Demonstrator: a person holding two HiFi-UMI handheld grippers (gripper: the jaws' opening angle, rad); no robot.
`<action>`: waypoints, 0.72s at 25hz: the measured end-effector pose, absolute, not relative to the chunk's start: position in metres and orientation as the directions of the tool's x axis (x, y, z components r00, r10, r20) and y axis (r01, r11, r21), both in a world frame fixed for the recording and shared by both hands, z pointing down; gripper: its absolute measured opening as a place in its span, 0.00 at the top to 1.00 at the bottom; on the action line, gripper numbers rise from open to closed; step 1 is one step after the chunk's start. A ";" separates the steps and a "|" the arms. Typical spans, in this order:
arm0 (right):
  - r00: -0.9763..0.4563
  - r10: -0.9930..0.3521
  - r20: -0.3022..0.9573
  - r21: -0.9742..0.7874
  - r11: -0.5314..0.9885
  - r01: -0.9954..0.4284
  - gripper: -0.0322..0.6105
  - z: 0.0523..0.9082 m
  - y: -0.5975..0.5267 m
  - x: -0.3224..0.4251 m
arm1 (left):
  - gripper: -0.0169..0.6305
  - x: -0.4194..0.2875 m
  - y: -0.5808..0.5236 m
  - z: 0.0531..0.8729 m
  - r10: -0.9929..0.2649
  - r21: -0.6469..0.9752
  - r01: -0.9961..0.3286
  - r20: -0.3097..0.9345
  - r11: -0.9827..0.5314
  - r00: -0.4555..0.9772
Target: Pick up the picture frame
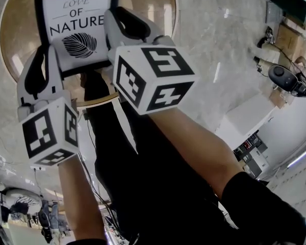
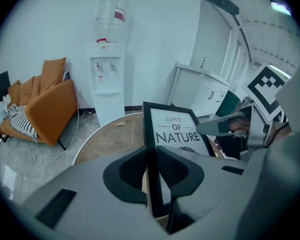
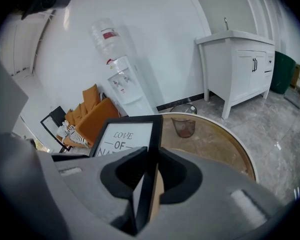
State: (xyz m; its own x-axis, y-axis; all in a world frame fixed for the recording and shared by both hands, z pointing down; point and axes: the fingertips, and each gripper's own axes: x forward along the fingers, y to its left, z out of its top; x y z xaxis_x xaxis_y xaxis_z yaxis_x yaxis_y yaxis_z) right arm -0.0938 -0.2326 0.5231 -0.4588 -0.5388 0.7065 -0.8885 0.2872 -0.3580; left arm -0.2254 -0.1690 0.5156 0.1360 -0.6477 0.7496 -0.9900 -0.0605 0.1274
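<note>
The picture frame (image 1: 77, 25) is black-edged, with a white print reading LOVE OF NATURE above a leaf. It hangs above the round wooden table (image 1: 14, 32), held from both sides. My left gripper (image 1: 45, 55) is shut on the frame's left edge, and in the left gripper view the dark pads (image 2: 140, 171) pinch the black border of the frame (image 2: 176, 130). My right gripper (image 1: 113, 18) is shut on the right edge. In the right gripper view that edge of the frame (image 3: 124, 136) runs between the jaws of the right gripper (image 3: 151, 160).
A water dispenser (image 2: 108, 81) and an orange sofa (image 2: 42, 104) stand by the wall behind the table (image 2: 107, 141). A white sink cabinet (image 3: 240, 59) stands to the right of the table (image 3: 210, 139). The person's dark trousers (image 1: 143, 177) fill the lower head view.
</note>
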 end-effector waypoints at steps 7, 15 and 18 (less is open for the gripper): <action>-0.467 -0.563 0.682 -0.365 0.291 -0.884 0.85 0.475 -0.232 -0.086 | 0.86 -0.217 -0.170 0.466 -0.670 0.107 -0.992 0.732 -0.072 0.127; -0.484 -0.568 0.666 -0.374 0.307 -0.875 0.85 0.444 -0.236 -0.080 | 0.86 -0.212 -0.173 0.432 -0.689 0.095 -0.994 0.717 -0.056 0.107; -0.490 -0.568 0.661 -0.372 0.320 -0.871 0.85 0.431 -0.232 -0.082 | 0.86 -0.213 -0.168 0.421 -0.706 0.091 -0.995 0.703 -0.037 0.090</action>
